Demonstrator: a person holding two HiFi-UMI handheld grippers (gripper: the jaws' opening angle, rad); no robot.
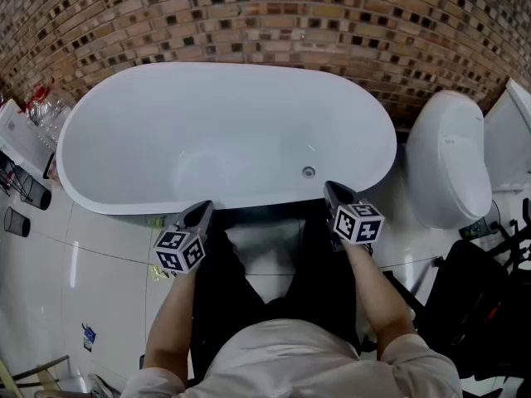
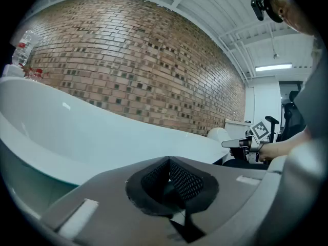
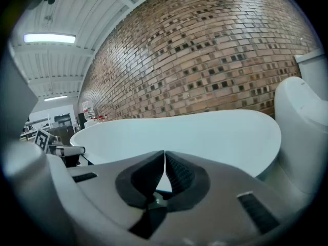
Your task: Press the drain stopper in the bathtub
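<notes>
Head view: the stopper is a small round metal disc on the tub floor, toward the right end and below the near wall.
Stopper state: probably up, but it is too small here to tell raised from seated.
Tub: white, oval and seemingly dry, with nothing else inside.
Right gripper: jaws pressed together with nothing between them. Its tip is over the near rim, the closer of the two to the stopper but not touching it.
Left gripper: jaws likewise together and empty, at the near rim further left and well apart from the stopper.
Step in hand: the reach; no press has begun.
Tool choice: the right gripper suits best, its closed jaws serving as one blunt tip.
Approach: lift clear of the rim, move out over the floor, then come down steeply so the tip meets the middle of the disc.
Press: push straight down, firm and brief, then let go so the latch can set.
Risk: an off-centre or slanted push may skid off the disc onto glossy enamel.
Left side: hold it back at the rim, out of the line of sight.
Surroundings: toilet just right of the tub, brick wall behind.
</notes>
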